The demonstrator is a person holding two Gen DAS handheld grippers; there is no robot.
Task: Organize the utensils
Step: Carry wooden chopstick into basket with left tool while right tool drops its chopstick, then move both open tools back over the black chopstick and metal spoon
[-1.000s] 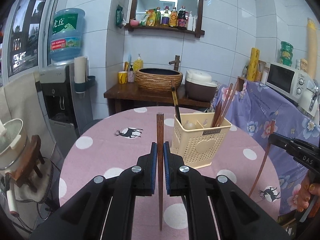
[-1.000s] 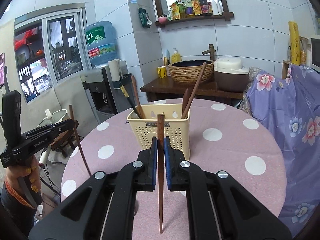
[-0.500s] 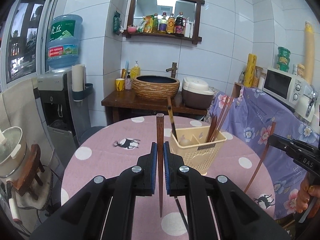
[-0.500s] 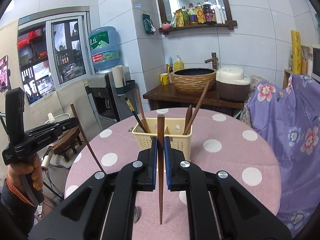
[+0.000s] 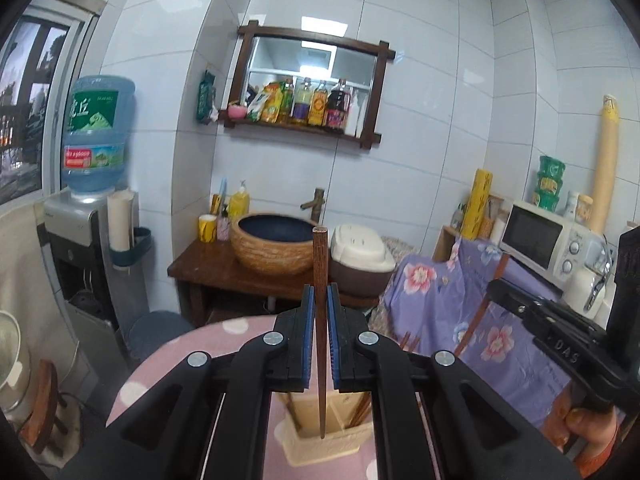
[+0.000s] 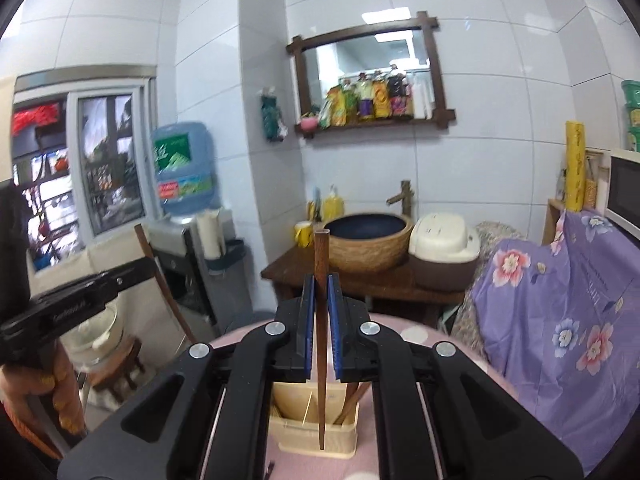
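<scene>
We have lifted both tongs high; the left tongs [image 5: 319, 336] and right tongs [image 6: 321, 336] each pinch an upright dark wooden chopstick [image 5: 320, 320] [image 6: 321, 320] clear above the cream plastic utensil basket [image 5: 320, 446] [image 6: 312, 436] near the pink polka-dot counter's [image 5: 160, 368] edge.

the chopstick [image 5: 320, 280] in the left hand-held gripper [image 5: 320, 340] looks like dark wood, matt, with visible grain. gripper body is matt black plastic with shiny metal screws and blue rubbery pads [image 5: 307, 336]. utensil basket [image 5: 320, 444] is cream plastic, slightly glossy. desk [image 5: 168, 364] wears a pink polka-dot cloth. far wall tiles [image 5: 420, 120] are white and glossy; the basin [image 5: 276, 248] looks rough and woven.
</scene>
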